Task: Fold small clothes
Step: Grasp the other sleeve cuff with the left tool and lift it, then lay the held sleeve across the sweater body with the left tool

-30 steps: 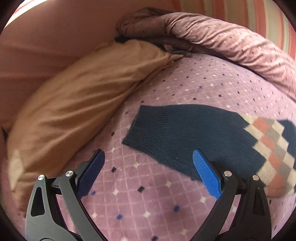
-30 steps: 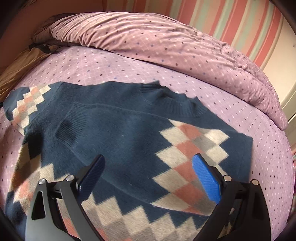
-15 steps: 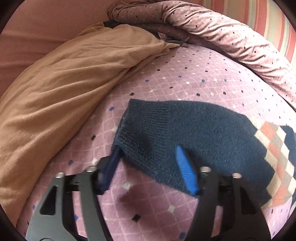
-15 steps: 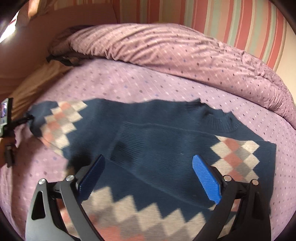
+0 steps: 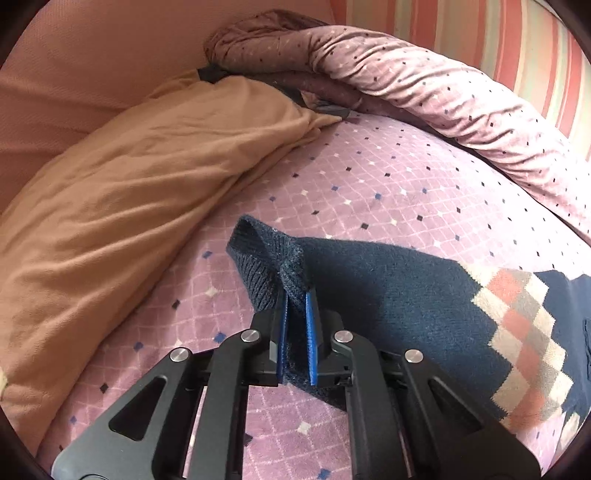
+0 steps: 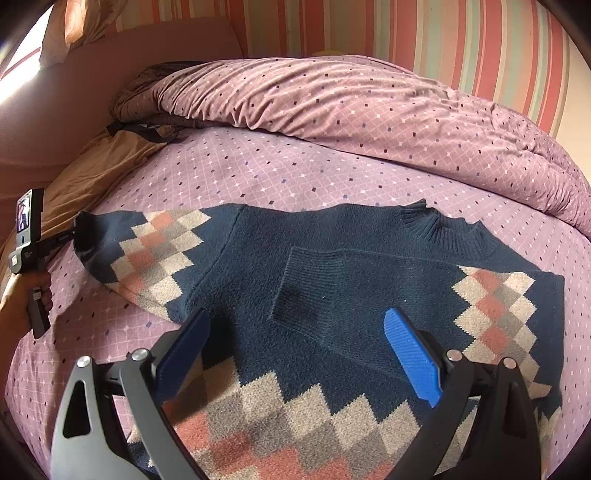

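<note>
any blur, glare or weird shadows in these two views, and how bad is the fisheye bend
Left wrist view: sharp, evenly lit, the left gripper casting a soft shadow on the sweater; the bed sheet bulges like a dome. Right wrist view: blown-out window glare at top left, the right gripper shadowing the sweater's argyle hem, the striped wall bowed, dark corners.

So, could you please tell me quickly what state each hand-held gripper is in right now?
Left hand-held gripper: closed on the sweater's sleeve cuff.
Right hand-held gripper: open, holding nothing, above the sweater.
</note>
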The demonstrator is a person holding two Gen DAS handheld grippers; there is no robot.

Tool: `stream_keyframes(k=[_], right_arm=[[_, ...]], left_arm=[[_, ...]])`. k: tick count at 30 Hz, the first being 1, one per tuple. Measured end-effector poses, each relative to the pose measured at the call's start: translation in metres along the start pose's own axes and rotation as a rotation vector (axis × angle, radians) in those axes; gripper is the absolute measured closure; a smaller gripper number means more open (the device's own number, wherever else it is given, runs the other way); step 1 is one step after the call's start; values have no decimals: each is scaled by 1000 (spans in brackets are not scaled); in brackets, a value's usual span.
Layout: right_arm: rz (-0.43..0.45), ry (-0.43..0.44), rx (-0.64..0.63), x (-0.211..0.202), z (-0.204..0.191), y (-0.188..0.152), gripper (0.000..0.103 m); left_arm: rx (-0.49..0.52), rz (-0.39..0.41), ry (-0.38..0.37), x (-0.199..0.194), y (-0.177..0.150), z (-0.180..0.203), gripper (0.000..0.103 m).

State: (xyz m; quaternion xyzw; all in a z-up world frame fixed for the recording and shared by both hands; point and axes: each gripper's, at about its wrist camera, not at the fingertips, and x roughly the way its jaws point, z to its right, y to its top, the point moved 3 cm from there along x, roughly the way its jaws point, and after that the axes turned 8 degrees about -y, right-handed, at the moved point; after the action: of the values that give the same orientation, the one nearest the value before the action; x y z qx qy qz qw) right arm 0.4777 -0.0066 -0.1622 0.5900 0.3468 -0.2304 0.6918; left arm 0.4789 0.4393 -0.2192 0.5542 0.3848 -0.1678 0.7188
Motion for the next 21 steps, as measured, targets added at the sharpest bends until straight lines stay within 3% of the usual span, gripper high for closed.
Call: stream_keyframes(k=[5,11,16,21], right_arm=[[0,-10,14,-2,11,1,7],[10,-33,55,-14,46,-1,7],[21,-84,79,-33,99,-5,7],[14,-142,104,-42,156,-6,7]], left_arm=[[63,29,-2,-22,12,28,96],[164,66,-17,-58,27,110,96],[236,69,-90,-87,17,212,96],[287,35,-193,-108,-13,327,96]])
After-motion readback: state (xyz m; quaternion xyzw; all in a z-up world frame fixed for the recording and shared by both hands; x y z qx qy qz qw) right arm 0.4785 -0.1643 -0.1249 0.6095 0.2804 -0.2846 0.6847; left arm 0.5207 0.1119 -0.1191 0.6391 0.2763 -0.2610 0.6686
